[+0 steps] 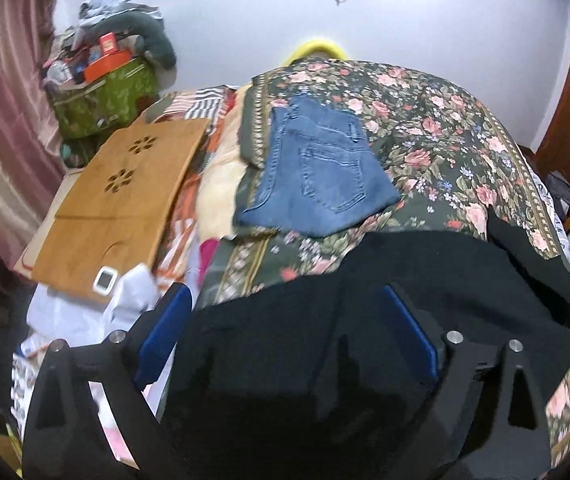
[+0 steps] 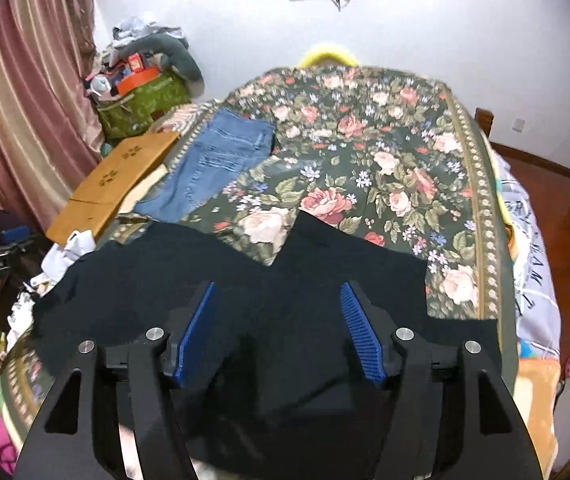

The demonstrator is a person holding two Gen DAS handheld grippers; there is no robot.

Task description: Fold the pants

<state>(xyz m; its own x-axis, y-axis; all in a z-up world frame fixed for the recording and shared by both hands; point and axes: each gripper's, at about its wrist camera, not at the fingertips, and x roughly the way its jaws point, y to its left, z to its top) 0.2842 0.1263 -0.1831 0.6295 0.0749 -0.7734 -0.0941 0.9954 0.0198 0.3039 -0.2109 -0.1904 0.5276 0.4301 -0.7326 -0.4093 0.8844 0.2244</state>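
Black pants (image 1: 405,280) lie spread on the near part of a floral bedspread (image 1: 425,128); in the right wrist view the black pants (image 2: 325,272) show two legs splaying away from me. My left gripper (image 1: 285,292) is open above the pants' near left part, with blue pads (image 1: 161,332) wide apart. My right gripper (image 2: 279,286) is open above the pants' near middle, empty. Folded blue jeans (image 1: 317,172) lie farther back on the bedspread (image 2: 365,152), also seen in the right wrist view (image 2: 213,160).
A wooden lap board (image 1: 125,192) lies left of the jeans, with a small white device (image 1: 105,279) at its near end. A green bag (image 1: 101,96) piled with clutter stands at the back left beside a pink curtain (image 2: 25,100). Loose papers lie near left.
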